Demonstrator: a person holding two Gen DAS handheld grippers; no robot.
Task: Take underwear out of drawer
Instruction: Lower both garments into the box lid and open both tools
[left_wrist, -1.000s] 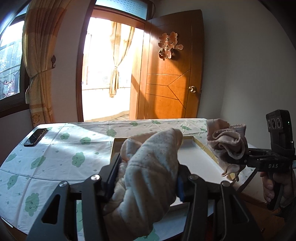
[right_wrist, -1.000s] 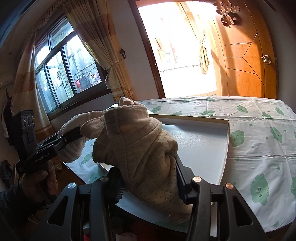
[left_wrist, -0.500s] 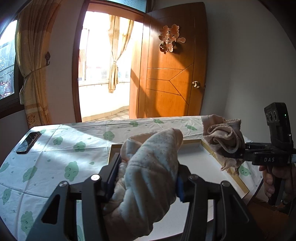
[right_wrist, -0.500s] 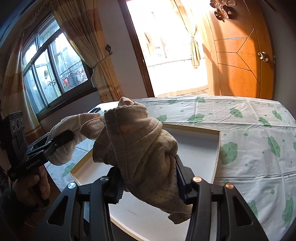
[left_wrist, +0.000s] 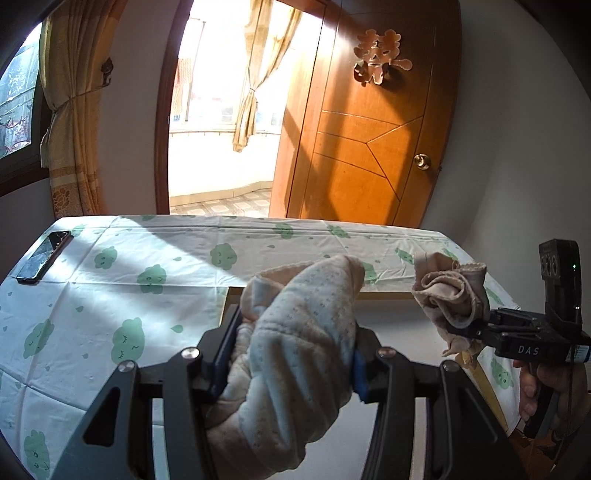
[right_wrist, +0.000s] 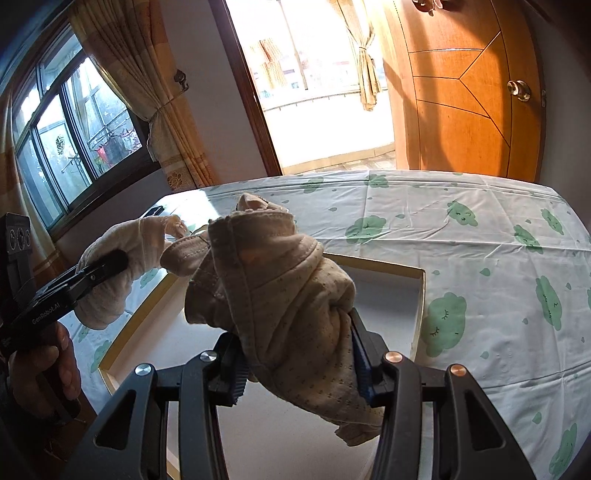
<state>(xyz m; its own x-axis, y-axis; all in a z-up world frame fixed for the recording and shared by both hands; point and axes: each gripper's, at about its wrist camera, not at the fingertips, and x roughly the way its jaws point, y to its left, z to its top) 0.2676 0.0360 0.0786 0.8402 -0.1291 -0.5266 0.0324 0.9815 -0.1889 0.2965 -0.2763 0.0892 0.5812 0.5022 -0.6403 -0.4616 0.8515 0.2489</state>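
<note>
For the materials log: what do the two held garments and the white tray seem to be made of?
Left claw's garment: soft pale knit, probably cotton, matte; it bunches and shows tiny printed specks.
Right claw's garment: similar beige knit with stitched seams.
White tray: rigid smooth board, yellowish rim; wood or laminate, unclear.

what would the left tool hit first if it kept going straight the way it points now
Probably the white tray lying on the cloud-print tablecloth. The left tool, shut on a bundle of underwear, tilts down toward it; depth is hard to judge.
</note>
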